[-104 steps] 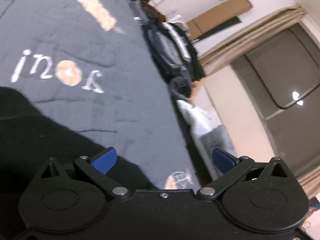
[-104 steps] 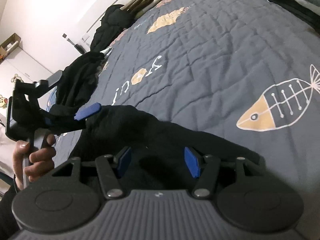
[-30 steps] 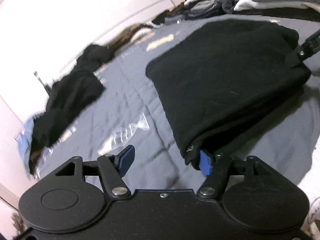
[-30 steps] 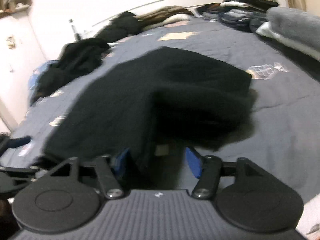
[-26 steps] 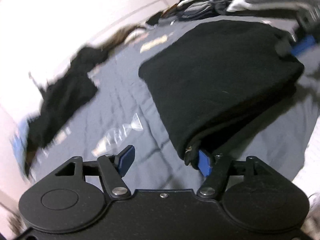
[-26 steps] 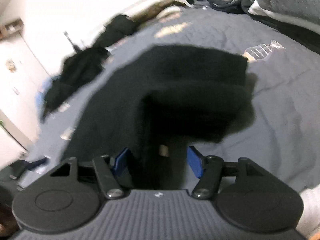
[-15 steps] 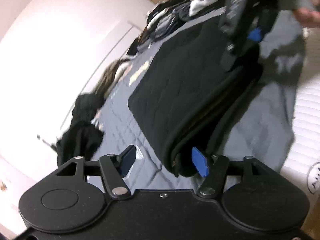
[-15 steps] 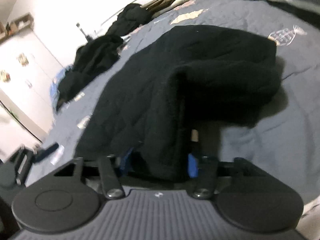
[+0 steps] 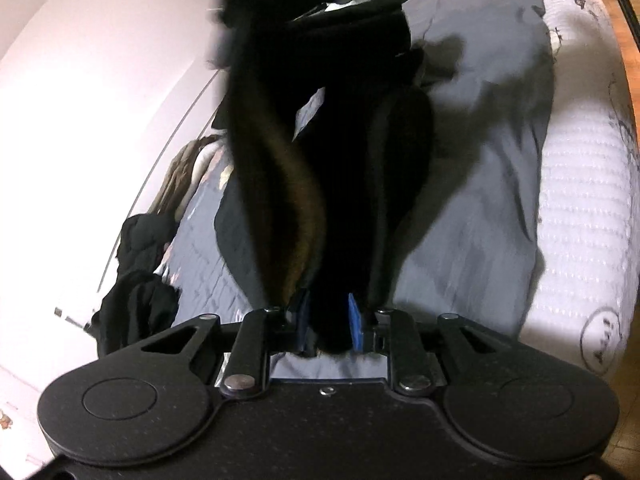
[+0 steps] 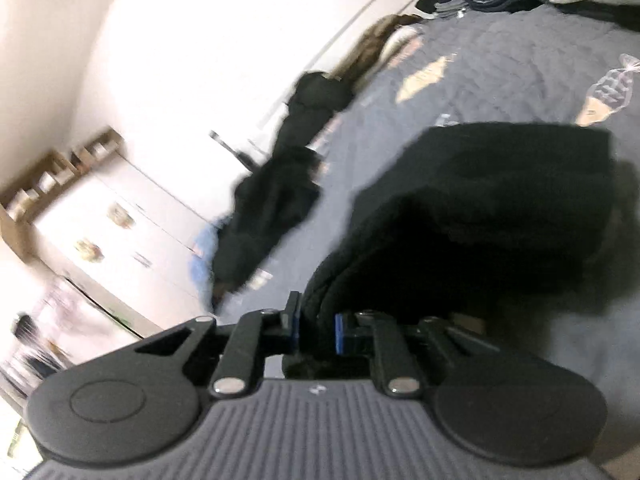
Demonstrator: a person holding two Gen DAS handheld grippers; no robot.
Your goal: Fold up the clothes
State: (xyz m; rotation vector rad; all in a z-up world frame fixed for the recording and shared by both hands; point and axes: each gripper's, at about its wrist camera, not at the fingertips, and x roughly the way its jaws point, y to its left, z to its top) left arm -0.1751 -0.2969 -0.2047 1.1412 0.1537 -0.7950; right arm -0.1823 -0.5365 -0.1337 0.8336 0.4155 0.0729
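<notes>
Both my claws, left gripper (image 9: 329, 326) and right gripper (image 10: 316, 330), clench the folded black fleece garment (image 10: 500, 208) over the grey quilted bedspread (image 10: 500, 80); white wardrobe (image 10: 120, 236) at 9 o'clock.

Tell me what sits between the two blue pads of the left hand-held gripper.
A bunched fold of the black fleece garment fills the gap in the left hand-held gripper, pinched between the pads, seen in the left wrist view.

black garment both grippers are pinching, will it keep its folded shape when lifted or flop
Likely floppy: the black garment sags in loose hanging folds beyond the left gripper. Probably thick and fairly heavy, since it bulges out of the right gripper. Unlikely to slip; both jaws are shut on bunched cloth.
</notes>
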